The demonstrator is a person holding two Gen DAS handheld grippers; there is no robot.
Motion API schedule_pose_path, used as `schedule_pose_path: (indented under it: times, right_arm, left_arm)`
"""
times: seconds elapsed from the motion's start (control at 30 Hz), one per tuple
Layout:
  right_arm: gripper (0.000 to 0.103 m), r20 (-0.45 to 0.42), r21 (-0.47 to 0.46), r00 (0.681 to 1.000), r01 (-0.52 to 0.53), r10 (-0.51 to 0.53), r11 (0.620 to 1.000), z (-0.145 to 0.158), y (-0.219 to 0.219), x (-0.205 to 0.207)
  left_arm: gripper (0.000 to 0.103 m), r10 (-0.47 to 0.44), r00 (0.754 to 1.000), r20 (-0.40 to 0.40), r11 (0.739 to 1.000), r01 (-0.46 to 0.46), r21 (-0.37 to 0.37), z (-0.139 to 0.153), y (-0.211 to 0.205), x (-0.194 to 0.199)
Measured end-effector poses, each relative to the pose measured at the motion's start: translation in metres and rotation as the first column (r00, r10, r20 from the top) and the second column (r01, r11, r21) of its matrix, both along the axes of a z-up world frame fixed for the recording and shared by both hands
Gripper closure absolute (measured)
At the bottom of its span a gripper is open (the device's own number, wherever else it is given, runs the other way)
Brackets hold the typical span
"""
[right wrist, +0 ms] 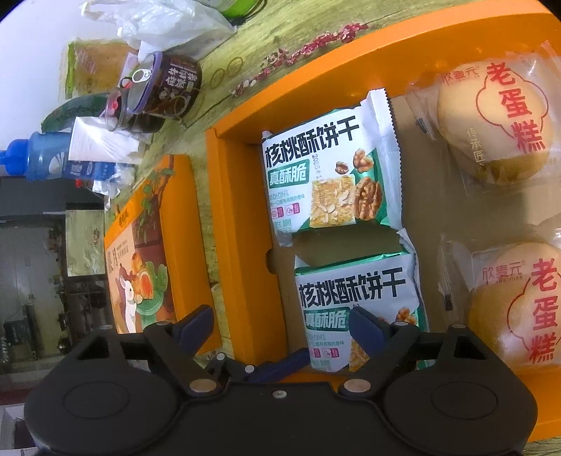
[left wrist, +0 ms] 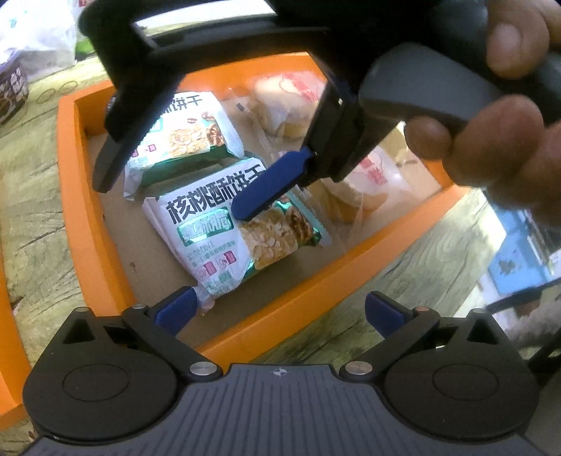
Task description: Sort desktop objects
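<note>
An orange tray (left wrist: 70, 168) (right wrist: 238, 210) holds two white-and-green walnut biscuit packets and two egg cakes in clear wrap. My right gripper (right wrist: 282, 326) (left wrist: 171, 200) is open, hanging low over the tray's corner. Its right blue fingertip (left wrist: 259, 196) lies over the top of one biscuit packet (left wrist: 224, 242) (right wrist: 350, 291); the tray wall stands between its fingers. The second biscuit packet (left wrist: 186, 136) (right wrist: 326, 175) lies just beyond. The egg cakes (right wrist: 491, 122) (right wrist: 515, 305) sit along the other side. My left gripper (left wrist: 278, 310) is open at the tray's rim, holding nothing.
The box lid (right wrist: 147, 252) with a rabbit picture lies beside the tray. Past it stand a dark food can (right wrist: 168, 87), a blue bottle (right wrist: 42, 158), tissue and a plastic bag (right wrist: 168, 21). A person's hand (left wrist: 508, 133) holds the right gripper's handle.
</note>
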State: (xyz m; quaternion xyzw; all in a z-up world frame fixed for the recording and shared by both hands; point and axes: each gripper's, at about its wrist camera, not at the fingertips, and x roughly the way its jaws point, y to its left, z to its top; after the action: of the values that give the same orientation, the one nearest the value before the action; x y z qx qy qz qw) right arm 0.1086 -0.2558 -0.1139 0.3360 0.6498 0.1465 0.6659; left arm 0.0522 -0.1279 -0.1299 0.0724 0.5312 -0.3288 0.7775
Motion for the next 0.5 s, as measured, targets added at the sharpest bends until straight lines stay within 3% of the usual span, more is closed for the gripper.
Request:
schedule_pose_path:
  times: [0.27,0.5]
  right_arm:
    - [0.02,-0.005,0.016,1.0,0.026,-0.026,1.0,-0.002,-0.005,-0.002]
    - [0.019,0.017,0.026,0.999,0.037,-0.038,0.999,0.008,-0.009,-0.001]
  left_arm:
    - [0.003,0.012,1.0,-0.007,1.0,-0.012,-0.001,0.005,0.0,0.005]
    - [0.003,0.047,0.998,0.045,0.999,-0.046,-0.015,0.008,0.012,0.01]
